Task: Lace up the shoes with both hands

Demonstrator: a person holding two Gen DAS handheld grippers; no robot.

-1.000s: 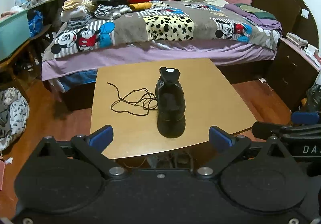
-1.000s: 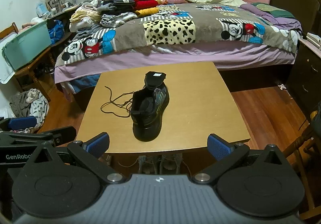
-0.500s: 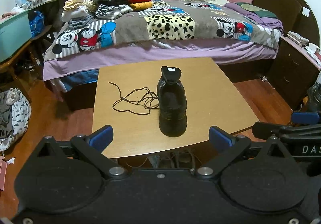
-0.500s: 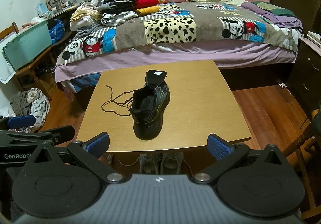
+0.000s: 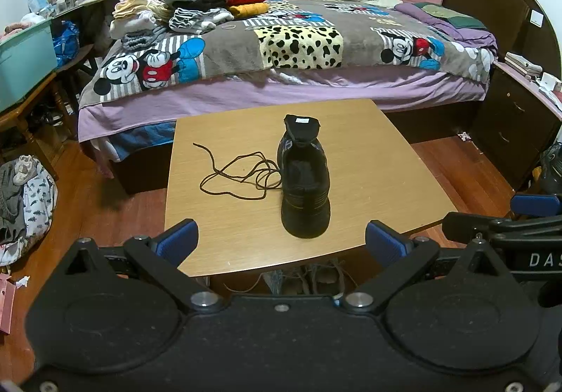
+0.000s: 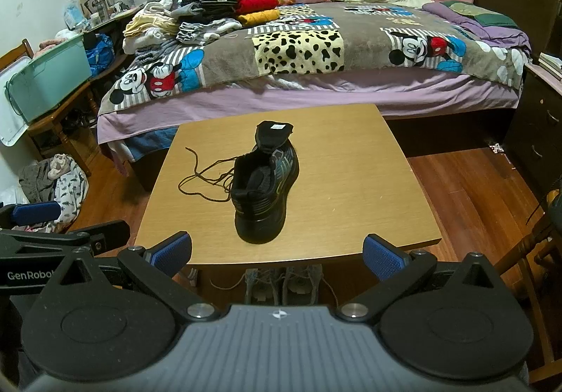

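A black shoe stands upright on the wooden table, heel toward me, its tongue raised. A dark lace lies in loose loops on the table left of the shoe, one end near the eyelets. My left gripper hangs open before the table's near edge, nothing between its blue pads. In the right wrist view the same shoe and lace sit ahead of my right gripper, which is open too and short of the table.
A bed with a cartoon blanket and piled clothes runs behind the table. A nightstand stands at right, a teal bin on a wooden stand at left. More shoes lie under the table. Clothes lie heaped on the floor at left.
Both views have shifted slightly; the shoe and lace lie where they were. Both grippers stay open.
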